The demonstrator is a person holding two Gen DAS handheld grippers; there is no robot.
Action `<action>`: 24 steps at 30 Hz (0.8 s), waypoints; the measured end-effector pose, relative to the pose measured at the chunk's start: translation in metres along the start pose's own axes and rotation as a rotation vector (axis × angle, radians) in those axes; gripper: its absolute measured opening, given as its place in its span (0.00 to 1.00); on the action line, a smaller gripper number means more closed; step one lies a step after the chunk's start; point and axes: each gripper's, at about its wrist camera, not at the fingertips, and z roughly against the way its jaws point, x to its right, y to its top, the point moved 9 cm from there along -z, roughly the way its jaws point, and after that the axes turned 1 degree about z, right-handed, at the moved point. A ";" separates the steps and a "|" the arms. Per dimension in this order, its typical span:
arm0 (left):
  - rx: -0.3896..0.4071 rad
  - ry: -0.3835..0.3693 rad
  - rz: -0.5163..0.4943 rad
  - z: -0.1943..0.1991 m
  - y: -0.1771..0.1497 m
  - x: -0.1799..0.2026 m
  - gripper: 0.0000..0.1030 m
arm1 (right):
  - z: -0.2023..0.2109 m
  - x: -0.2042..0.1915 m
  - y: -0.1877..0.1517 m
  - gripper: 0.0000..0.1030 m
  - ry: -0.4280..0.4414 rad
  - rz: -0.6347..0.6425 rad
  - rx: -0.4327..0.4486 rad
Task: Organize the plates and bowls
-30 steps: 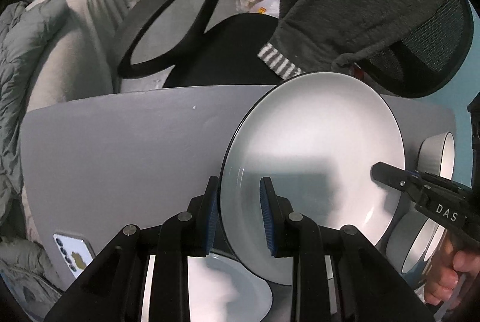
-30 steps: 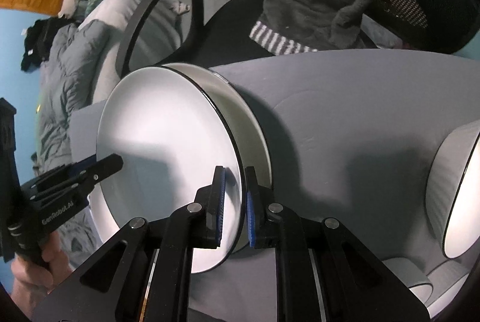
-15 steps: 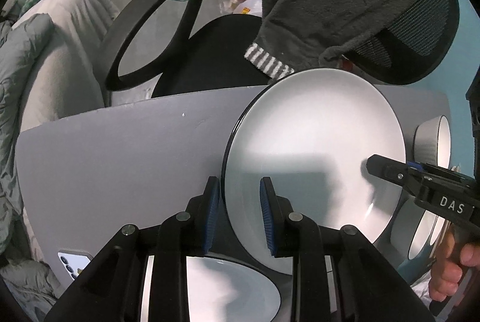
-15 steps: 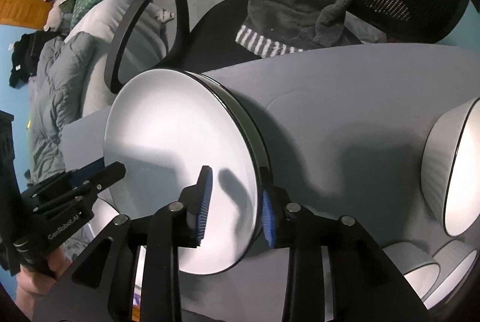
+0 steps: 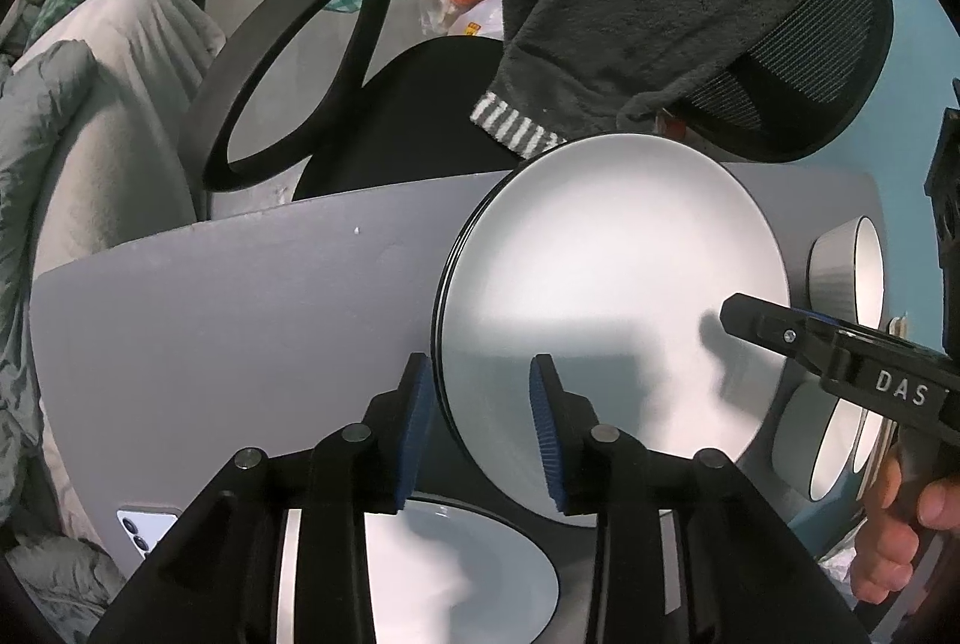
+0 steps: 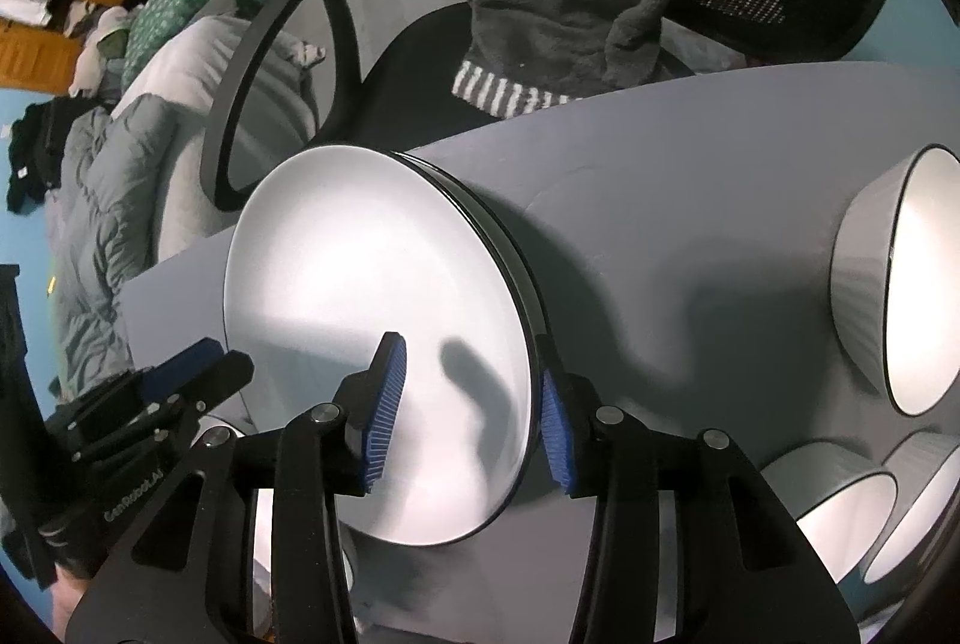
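Now both the left tongs (image 5: 480, 422) and right tongs (image 6: 471, 407) had spread apart, releasing the plate (image 5: 612, 284) onto the counter (image 5: 240, 320).

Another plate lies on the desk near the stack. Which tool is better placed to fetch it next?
Left. The lone plate lies just below the left tool, which is open. The right tool, also open, straddles the plate stack rim.

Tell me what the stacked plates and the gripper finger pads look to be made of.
Plates: probably glazed ceramic; smooth white face with soft sheen, thin dark rim; melamine not ruled out. Finger pads: likely blue rubber or soft plastic, matte, finely ribbed.
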 end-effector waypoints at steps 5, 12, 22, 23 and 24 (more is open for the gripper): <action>0.005 -0.005 -0.011 0.002 -0.002 0.002 0.35 | 0.007 0.001 -0.001 0.52 -0.028 0.016 0.032; 0.033 -0.017 -0.026 0.014 -0.005 0.001 0.43 | 0.017 -0.006 -0.004 0.52 -0.029 0.039 0.056; 0.075 -0.015 -0.131 0.048 -0.023 -0.007 0.49 | 0.036 -0.022 -0.020 0.56 -0.073 0.135 0.083; 0.077 -0.011 -0.142 0.050 -0.025 -0.011 0.49 | 0.038 -0.024 -0.022 0.56 -0.073 0.148 0.083; 0.078 -0.005 -0.153 0.051 -0.028 -0.015 0.49 | 0.040 -0.028 -0.027 0.56 -0.071 0.165 0.084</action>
